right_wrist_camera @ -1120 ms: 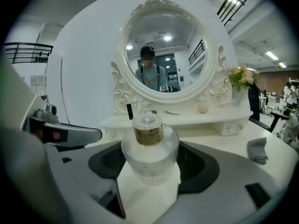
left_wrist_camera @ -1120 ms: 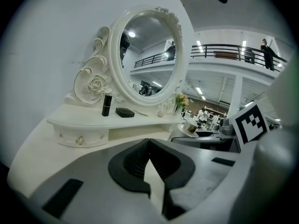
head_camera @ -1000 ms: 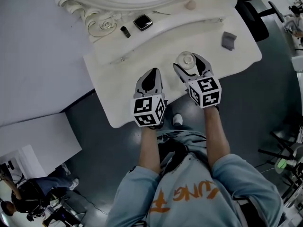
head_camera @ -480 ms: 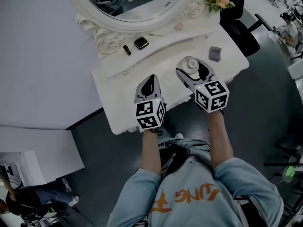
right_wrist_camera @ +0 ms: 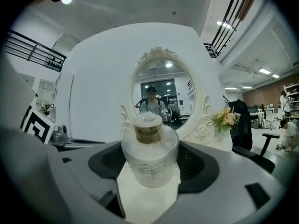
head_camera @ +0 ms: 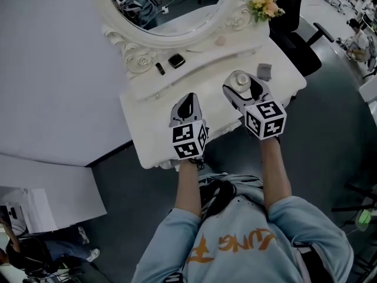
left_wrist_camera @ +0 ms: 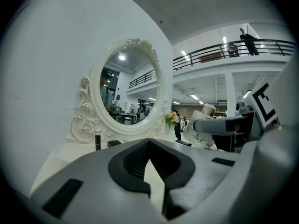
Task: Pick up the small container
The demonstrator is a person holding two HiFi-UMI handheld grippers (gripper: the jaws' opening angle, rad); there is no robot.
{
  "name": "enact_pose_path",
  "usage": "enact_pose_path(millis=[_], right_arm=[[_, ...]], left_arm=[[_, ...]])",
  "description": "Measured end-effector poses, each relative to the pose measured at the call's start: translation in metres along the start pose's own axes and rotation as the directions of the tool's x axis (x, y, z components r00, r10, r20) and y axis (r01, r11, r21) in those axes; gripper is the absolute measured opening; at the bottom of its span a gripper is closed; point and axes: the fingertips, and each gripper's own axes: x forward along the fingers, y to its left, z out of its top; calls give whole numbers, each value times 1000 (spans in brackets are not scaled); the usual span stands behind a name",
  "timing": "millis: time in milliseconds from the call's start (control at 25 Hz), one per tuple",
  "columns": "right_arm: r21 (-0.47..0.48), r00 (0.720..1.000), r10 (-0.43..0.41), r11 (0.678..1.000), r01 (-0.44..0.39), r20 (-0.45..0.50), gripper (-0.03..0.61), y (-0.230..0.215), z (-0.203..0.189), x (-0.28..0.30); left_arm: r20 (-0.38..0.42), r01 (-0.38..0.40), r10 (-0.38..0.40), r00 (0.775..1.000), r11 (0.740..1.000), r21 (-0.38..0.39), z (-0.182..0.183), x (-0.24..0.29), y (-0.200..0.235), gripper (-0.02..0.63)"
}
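The small frosted container with a gold neck and clear cap stands upright between the jaws of the right gripper. The jaws pinch its rounded body from either side, with the cap rising above them. It sits over the white vanity tabletop, near the front edge and towards the right corner. I cannot tell whether its base rests on the surface or has cleared it.

The left gripper hangs over the front edge nearer the middle. Its jaws are pressed together at the tips with nothing between them, and it is beside the container but well clear of it.

The container's long axis runs straight up, across the line of the jaws. Judging by that, the lift falls to the right gripper alone and should go vertically, to keep the smooth, round body from twisting in the pads.

Along the back edge, under the ornate white oval mirror, lie a small black tube and a black square case, both far from the work. A small grey block sits near the right corner, just beyond the container
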Motion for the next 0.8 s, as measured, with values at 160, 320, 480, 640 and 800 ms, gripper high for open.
enact_pose_path(millis=[160,320,480,640,800], right_arm=[[-8,1000,9,1000,-9,-2,328,4,-1,2],[-10,1000,12,1000,-12,2,328,5,0,2],[-11,1000,10,1000,-10,-2,328,3,-1,4],[-12,1000,7,1000,-7,-3,328,1,-2,5],[-16,1000,7,1000,-7,-1,328,2,-2,4]], left_arm=[[-2,-9,9,1000,1000,2,-1,-2,4,21],[1,-17,17,1000,1000,2,1,-4,7,21],[-2,-22,22,1000,1000,-4,-1,-3,10,21],[-3,-22,22,1000,1000,-6,-2,-1,11,21],[-1,-22,21,1000,1000,-9,-1,-3,11,21]])
